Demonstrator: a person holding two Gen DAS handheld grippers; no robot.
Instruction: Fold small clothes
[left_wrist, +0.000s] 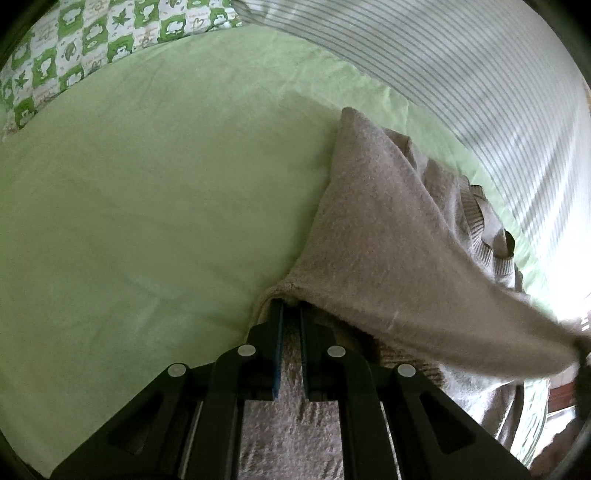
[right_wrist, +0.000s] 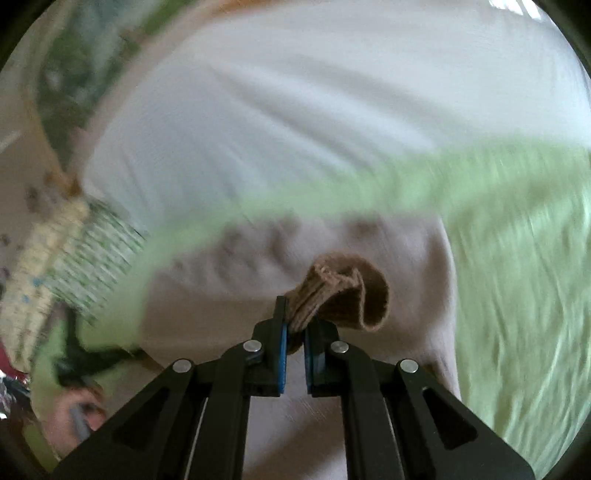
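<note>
A grey-beige knitted sweater (left_wrist: 388, 236) lies on a light green bed sheet (left_wrist: 147, 192). My left gripper (left_wrist: 291, 314) is shut on the sweater's edge; the cloth stretches from it toward the lower right. In the right wrist view my right gripper (right_wrist: 295, 325) is shut on a brown ribbed cuff (right_wrist: 340, 295) of the sweater (right_wrist: 332, 243), held above its body. The ribbed collar (left_wrist: 487, 236) shows at the right. The right wrist view is blurred by motion.
A green-and-white patterned pillow (left_wrist: 92, 40) lies at the top left. A striped white duvet (left_wrist: 480, 74) runs along the right; it shows as a pale mass in the right wrist view (right_wrist: 295, 92). The green sheet (right_wrist: 517, 258) lies to the right.
</note>
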